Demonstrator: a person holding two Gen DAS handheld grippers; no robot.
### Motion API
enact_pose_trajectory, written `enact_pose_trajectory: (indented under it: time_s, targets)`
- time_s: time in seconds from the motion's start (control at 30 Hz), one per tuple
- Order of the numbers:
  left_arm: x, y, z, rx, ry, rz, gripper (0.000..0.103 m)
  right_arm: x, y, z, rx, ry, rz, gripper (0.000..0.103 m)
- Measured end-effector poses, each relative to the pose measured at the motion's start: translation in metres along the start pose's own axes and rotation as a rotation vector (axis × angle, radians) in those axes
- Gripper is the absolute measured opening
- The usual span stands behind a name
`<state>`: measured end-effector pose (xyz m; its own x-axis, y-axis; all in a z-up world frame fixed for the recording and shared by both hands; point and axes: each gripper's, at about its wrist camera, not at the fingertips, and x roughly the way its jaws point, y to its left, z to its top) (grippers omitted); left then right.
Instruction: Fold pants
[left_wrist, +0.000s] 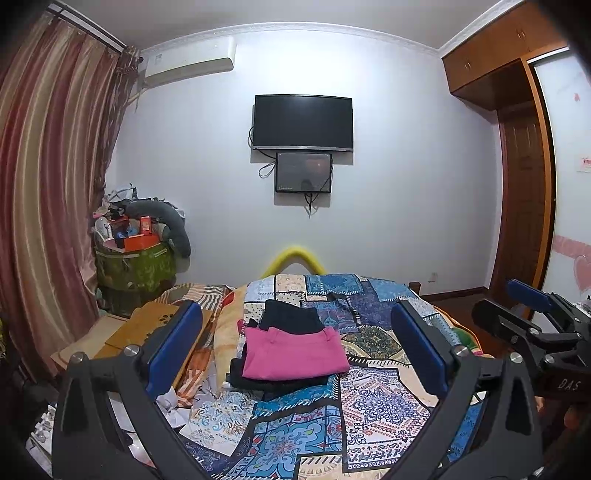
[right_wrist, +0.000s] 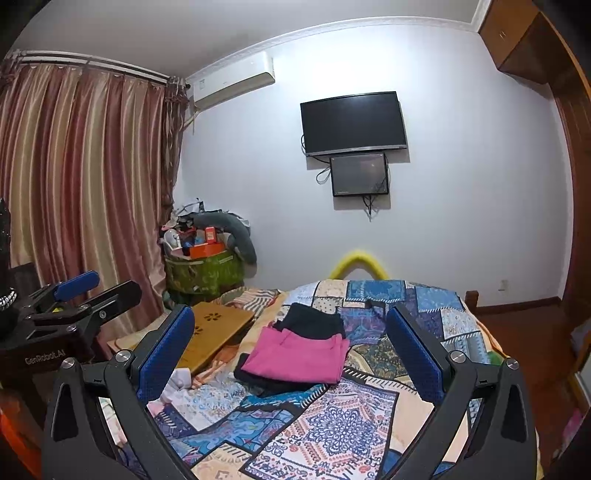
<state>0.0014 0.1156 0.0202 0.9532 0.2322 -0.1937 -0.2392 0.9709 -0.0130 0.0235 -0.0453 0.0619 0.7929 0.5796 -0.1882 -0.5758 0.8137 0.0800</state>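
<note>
Folded pink pants (left_wrist: 293, 353) lie on top of a small stack on the patchwork bed cover (left_wrist: 373, 406), with a folded black garment (left_wrist: 291, 315) behind them and dark clothing (left_wrist: 258, 382) under them. The stack also shows in the right wrist view, pink pants (right_wrist: 299, 354) in front of the black garment (right_wrist: 314, 320). My left gripper (left_wrist: 297, 334) is open and empty, held above the bed short of the stack. My right gripper (right_wrist: 290, 334) is open and empty, likewise raised short of the stack. Each gripper shows at the other view's edge (left_wrist: 532, 314) (right_wrist: 74, 295).
A wooden lap desk (right_wrist: 212, 328) lies left of the stack at the bed's edge. A green basket of clutter (left_wrist: 135, 266) stands by the striped curtain (left_wrist: 48, 184). A TV (left_wrist: 303, 122) hangs on the far wall. A wooden wardrobe (left_wrist: 524, 184) is at right.
</note>
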Motion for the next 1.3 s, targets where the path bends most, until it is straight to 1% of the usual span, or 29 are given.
enact_pose_trajectory:
  time_s: [0.83,1.3]
  targets:
    - [0.0047,0.0026,-0.0027,-0.004,0.015,-0.022,0.103,-0.0006,-0.003,0.0001,0.007,0.006,-0.008,0.103]
    - [0.01,0.0056,-0.0032,-0.015,0.041,-0.054,0.103,-0.0019,-0.0023,-0.0003,0.004,0.004,-0.017,0.103]
